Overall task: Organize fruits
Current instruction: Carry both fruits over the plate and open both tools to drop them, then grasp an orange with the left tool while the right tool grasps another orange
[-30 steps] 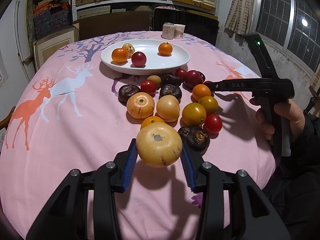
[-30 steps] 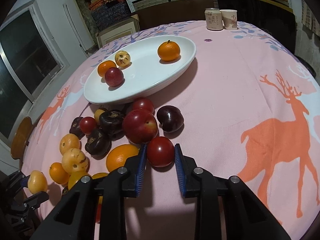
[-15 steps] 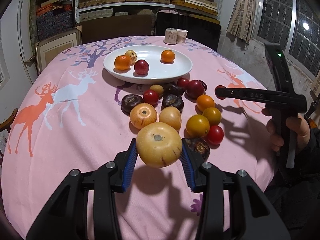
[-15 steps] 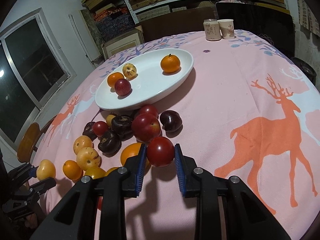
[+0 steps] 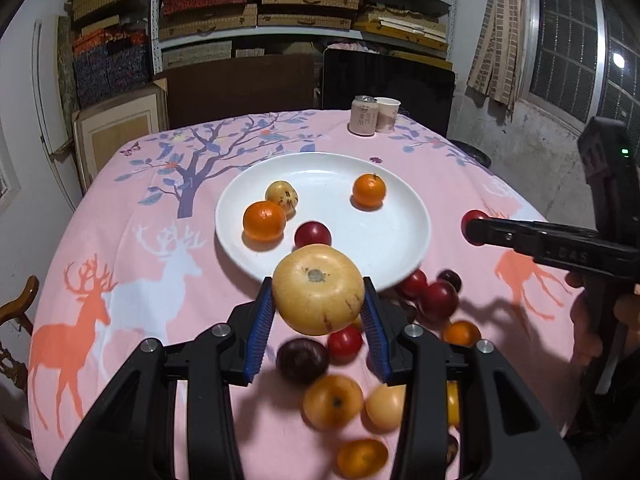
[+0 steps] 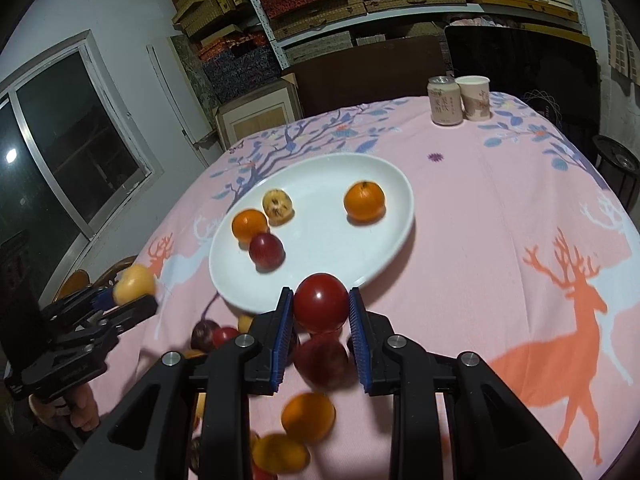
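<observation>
My left gripper is shut on a large pale yellow fruit, held in the air just before the near rim of the white plate. My right gripper is shut on a red tomato, also raised near the plate's front edge. On the plate lie two oranges, a small speckled yellow fruit and a red plum. A pile of loose fruits stays on the pink cloth under both grippers. The right gripper shows at the right of the left wrist view.
A drink can and a paper cup stand at the table's far edge. The round table carries a pink deer-print cloth. Shelves of boxes fill the back wall. A wooden chair sits at the left.
Both grippers rose off the table with their fruits and moved forward toward the plate. The loose fruit pile now lies below and behind the fingertips.
</observation>
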### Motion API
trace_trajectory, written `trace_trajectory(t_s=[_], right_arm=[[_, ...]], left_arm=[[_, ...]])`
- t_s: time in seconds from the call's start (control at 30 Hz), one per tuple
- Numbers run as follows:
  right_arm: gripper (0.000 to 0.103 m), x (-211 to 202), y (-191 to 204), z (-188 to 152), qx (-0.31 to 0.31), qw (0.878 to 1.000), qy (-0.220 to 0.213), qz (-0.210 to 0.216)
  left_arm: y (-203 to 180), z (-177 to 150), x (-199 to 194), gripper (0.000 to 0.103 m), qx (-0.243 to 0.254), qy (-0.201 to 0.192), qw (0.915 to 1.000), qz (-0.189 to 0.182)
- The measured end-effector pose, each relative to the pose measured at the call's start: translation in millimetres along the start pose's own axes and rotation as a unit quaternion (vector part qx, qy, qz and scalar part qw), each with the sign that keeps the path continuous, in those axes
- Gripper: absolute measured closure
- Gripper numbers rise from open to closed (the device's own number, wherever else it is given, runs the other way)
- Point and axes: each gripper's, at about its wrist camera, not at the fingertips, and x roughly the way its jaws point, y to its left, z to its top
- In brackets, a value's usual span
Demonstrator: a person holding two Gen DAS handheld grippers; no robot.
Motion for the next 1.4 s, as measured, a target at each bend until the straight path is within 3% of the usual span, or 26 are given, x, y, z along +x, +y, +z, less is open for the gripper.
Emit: trace_trajectory(t_s=[0.2, 0.4, 0.43, 0.47, 0.5, 0.6, 0.83, 1.13, 1.4], right_arm=[[0.075, 41, 2, 28, 0.006, 1.0, 0.017, -0.001], [0.074, 78, 2, 39, 0.01, 0.999, 0.038, 0.002], [0.072, 82, 1, 40, 0.012, 0.999, 0.04, 0.009], [0.062, 82, 1, 40, 0.014, 0.999, 0.036, 0.01], [0.058, 81, 0, 40, 0.016, 0.999, 0.029, 0.007], [0.058, 74, -2, 38, 0.015, 1.0, 0.02, 0.009], [0.057, 38, -14, 19, 0.031, 0.999, 0.006, 0.007], [0.051, 1, -35, -37, 0.053, 0.999, 0.009, -0.006], [0.047, -11, -37, -86, 0.042, 0.999, 0.02, -0.01]], left_arm=[[18, 23, 59, 0.062, -0.006, 0.037, 0.9992, 0.012], [27, 27, 94, 0.061, -0.015, 0.063, 0.9978, 0.012], [28, 27, 96, 0.061, -0.015, 0.065, 0.9976, 0.015], [29, 27, 99, 0.059, -0.016, 0.068, 0.9974, 0.019], [30, 26, 98, 0.048, -0.018, 0.067, 0.9973, 0.023], [33, 28, 84, 0.034, -0.028, 0.04, 0.9986, 0.023], [14, 19, 35, 0.034, -0.011, 0.006, 0.9999, 0.008], [-15, -51, -14, 0.033, 0.027, 0.033, 0.9991, -0.007], [-22, -104, -39, 0.033, 0.022, 0.052, 0.9983, -0.011]])
